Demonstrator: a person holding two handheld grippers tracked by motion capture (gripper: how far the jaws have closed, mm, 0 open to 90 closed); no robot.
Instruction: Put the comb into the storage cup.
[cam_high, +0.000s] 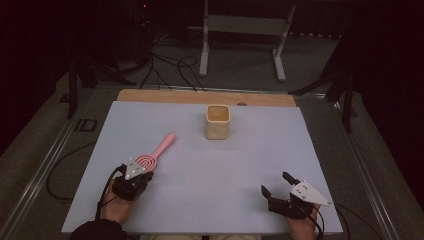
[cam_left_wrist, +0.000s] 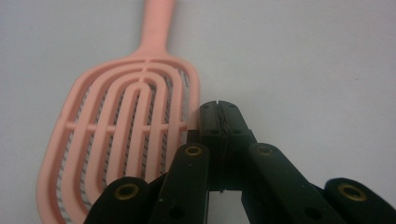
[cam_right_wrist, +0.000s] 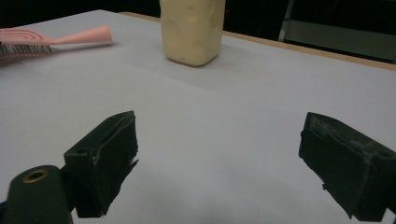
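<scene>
A pink slotted hairbrush (cam_high: 155, 152) lies on the pale sheet (cam_high: 225, 175) at the near left, its handle pointing away toward the middle. My left gripper (cam_high: 143, 169) sits at the brush's head. In the left gripper view its jaws (cam_left_wrist: 218, 109) are pressed together with nothing between them, right beside the brush's (cam_left_wrist: 126, 135) right rim. My right gripper (cam_high: 275, 182) rests near the front right edge, open. In the right gripper view its jaws (cam_right_wrist: 219, 123) stand wide apart over bare sheet, with the brush (cam_right_wrist: 56, 37) far off at the left.
A cream square cup (cam_high: 218, 121) stands upright at the far middle of the sheet and rises ahead in the right gripper view, cup (cam_right_wrist: 192, 30). A wooden table edge (cam_high: 200, 96) runs behind it. Cables and a metal stand (cam_high: 245, 30) lie on the floor beyond.
</scene>
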